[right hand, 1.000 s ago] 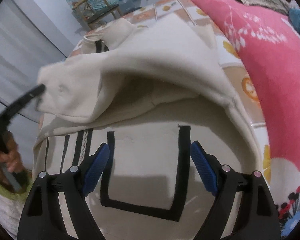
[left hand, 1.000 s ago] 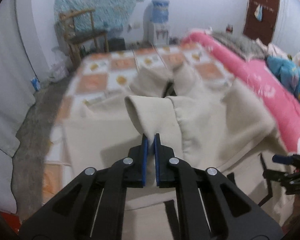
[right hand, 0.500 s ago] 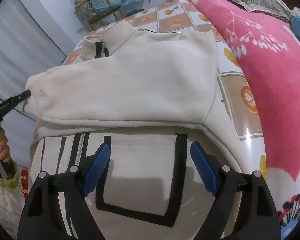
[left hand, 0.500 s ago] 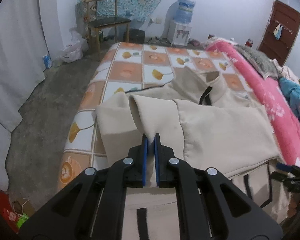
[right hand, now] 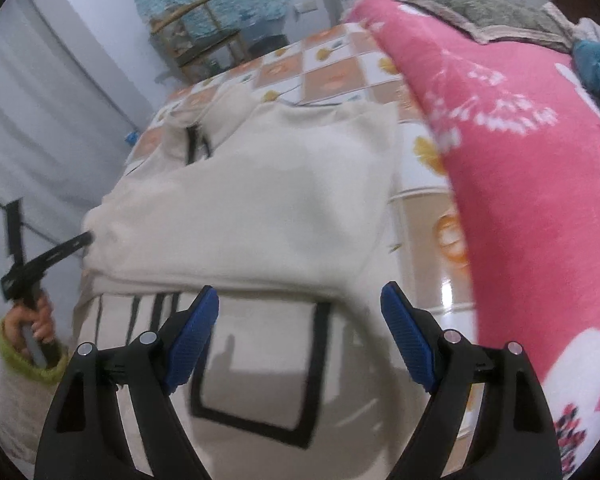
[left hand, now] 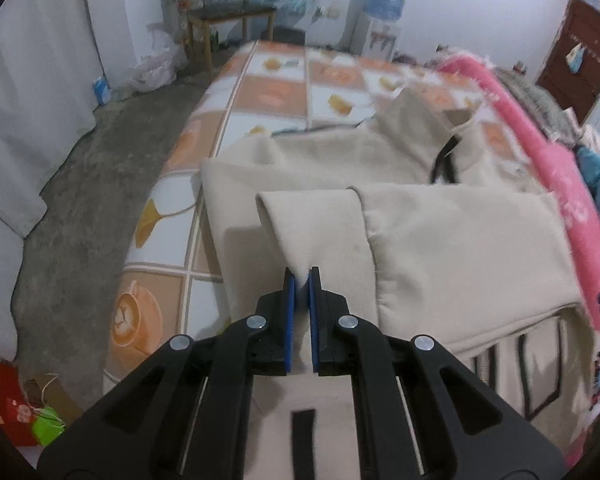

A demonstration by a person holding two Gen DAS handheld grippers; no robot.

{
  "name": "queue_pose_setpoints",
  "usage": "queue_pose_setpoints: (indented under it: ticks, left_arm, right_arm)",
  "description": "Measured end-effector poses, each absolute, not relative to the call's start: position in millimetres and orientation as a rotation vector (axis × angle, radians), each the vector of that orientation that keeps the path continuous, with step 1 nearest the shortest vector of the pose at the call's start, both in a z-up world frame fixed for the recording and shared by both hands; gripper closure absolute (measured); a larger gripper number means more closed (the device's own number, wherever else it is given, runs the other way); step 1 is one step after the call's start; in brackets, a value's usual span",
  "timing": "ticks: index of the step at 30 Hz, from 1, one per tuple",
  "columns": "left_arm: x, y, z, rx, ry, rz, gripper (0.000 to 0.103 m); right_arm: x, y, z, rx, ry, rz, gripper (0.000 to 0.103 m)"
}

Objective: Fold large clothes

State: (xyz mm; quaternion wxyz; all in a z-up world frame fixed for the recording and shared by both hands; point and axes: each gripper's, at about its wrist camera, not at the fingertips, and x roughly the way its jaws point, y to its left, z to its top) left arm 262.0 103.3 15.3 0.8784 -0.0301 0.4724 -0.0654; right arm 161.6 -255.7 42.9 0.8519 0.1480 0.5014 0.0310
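Observation:
A large cream jacket (left hand: 452, 248) with black trim lies on the checked bed cover (left hand: 284, 92); it also shows in the right wrist view (right hand: 260, 216). One sleeve is folded across its front. My left gripper (left hand: 301, 280) is shut on the sleeve's cuff (left hand: 316, 228) over the jacket's left side. It also shows at the left of the right wrist view (right hand: 82, 240), pinching the cuff. My right gripper (right hand: 300, 312) is open and empty above a black-outlined pocket (right hand: 260, 364) near the hem.
A pink flowered quilt (right hand: 520, 160) lies rolled along the bed's right side. A wooden chair (left hand: 224, 12) and a water dispenser (left hand: 384, 12) stand beyond the bed's far end. Bare concrete floor (left hand: 76, 216) and a white curtain (left hand: 28, 80) are to the left.
My left gripper has carried the cuff across and lowered it, so the sleeve went from lifted and billowing to lying flat over the jacket front. My right gripper has stayed open over the pocket.

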Motion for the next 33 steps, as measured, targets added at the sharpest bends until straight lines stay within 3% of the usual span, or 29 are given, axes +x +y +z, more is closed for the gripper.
queue_pose_setpoints:
  ticks: [4,9,14,21,25,27,29,33]
  left_arm:
    - [244,97,41,-0.043,0.92,-0.164,0.097]
    - [263,105,-19,-0.016,1.088,-0.093,0.097]
    - [262,111,-27,-0.031,1.086,-0.098,0.097]
    - [263,112,-34,-0.019,1.064,-0.091,0.096]
    - [262,111,-32,-0.009,1.048,-0.095,0.092]
    - [258,111,-30,0.01,1.03,-0.098,0.089]
    - [252,112,-23,0.053,1.0,-0.064,0.08]
    - [244,113,3,0.093,0.899,-0.04,0.076]
  right_arm:
    - [173,-272,39,0.294,1.06,0.001,0.022]
    - [187,-274,34,0.268,1.062,-0.039,0.022]
    - [200,-263,43,0.172,1.033,-0.057,0.022]
    - [223,-236,41,0.096,0.999,0.015,0.05]
    - [233,-228,7,0.008,1.097,-0.009,0.067]
    - [235,-236,-9,0.032,1.16,-0.026,0.068]
    - [230,-242,1,0.065,1.156,-0.026,0.069]
    - [227,-241,32,0.074,1.092,-0.012,0.069]
